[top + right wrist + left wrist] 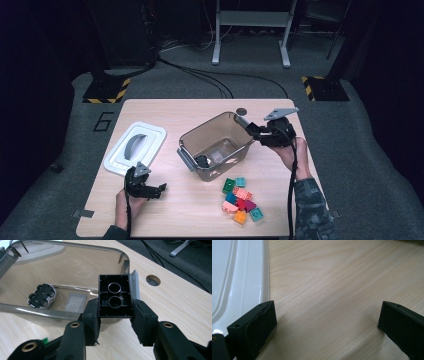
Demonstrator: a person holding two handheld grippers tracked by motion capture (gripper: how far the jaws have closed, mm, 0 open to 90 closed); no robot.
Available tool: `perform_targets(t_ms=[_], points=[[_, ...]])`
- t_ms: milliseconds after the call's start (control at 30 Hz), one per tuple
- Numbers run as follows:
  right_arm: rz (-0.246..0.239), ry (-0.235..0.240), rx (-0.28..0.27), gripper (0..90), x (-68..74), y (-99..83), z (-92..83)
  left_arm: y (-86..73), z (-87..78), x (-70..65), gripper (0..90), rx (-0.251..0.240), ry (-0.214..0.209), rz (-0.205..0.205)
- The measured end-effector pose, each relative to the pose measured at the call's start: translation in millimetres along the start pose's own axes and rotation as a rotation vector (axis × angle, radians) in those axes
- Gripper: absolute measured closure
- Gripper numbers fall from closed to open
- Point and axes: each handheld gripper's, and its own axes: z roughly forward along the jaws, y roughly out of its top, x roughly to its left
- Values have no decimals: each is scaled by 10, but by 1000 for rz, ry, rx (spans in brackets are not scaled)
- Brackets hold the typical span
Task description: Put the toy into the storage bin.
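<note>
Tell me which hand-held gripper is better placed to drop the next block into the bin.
Right. The right hand-held gripper already clamps a black block at the clear bin's rim. The left hand-held gripper sits open over bare table beside the white lid.

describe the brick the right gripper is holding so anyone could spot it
Start at the clear bin in the middle of the table. At its near rim the right gripper clamps a black brick, hollow underside showing two round tubes; the loose bricks are brightly coloured.

Glossy black plastic brick, smoky clear plastic bin, pale matt wood-grain table.
</note>
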Motion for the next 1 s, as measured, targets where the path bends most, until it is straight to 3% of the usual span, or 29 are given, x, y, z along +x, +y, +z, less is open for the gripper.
perform_targets(t_ms=[267,567,767,1000], points=[[-19,10,110,586,-4,158,172,-2,0,-4,17,0,-1,-9],[-33,7,179,583,-21,169,236,-1,0,-4,17,0,-1,-9],[-36,-7,206,572,-18,163,253,-1,1,-1,17,-1,0,-4],[-38,-9,209,471,-9,158,248,-1,-1,-4,17,0,-1,-9]])
